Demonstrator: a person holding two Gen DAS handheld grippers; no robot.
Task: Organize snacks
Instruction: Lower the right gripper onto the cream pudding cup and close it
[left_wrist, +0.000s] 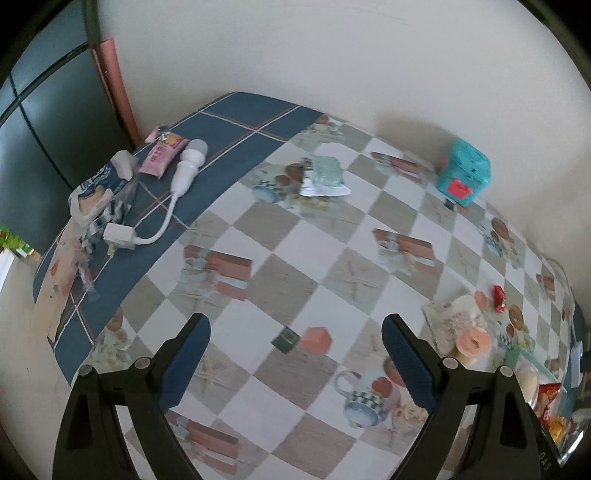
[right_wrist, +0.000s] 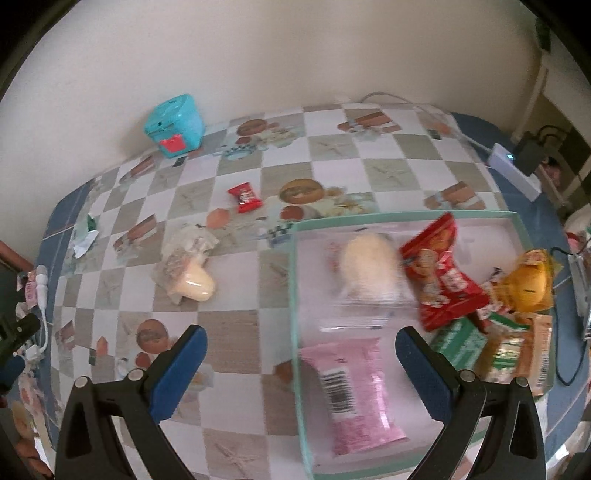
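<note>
A clear box with a teal rim (right_wrist: 295, 280) holds several snacks: a pink pack (right_wrist: 354, 391), a pale round bun (right_wrist: 369, 269), a red bag (right_wrist: 443, 280), a yellow pack (right_wrist: 528, 284) and green packs (right_wrist: 461, 343). My right gripper (right_wrist: 301, 362) is open and empty above the box's left edge. Loose on the table lie a cream wrapped cake (right_wrist: 190, 273), a small red candy (right_wrist: 244, 198) and a green-silver pack (left_wrist: 323, 176). My left gripper (left_wrist: 295, 350) is open and empty over the table middle. A pink snack bar (left_wrist: 162, 157) lies far left.
A teal cube box (left_wrist: 463, 175) stands by the wall. A white bulb on a cable (left_wrist: 186, 168) and a blue-white wrapper (left_wrist: 98, 194) lie on the blue cloth at far left. A white power strip and black adapter (right_wrist: 517, 162) sit at the table's far right.
</note>
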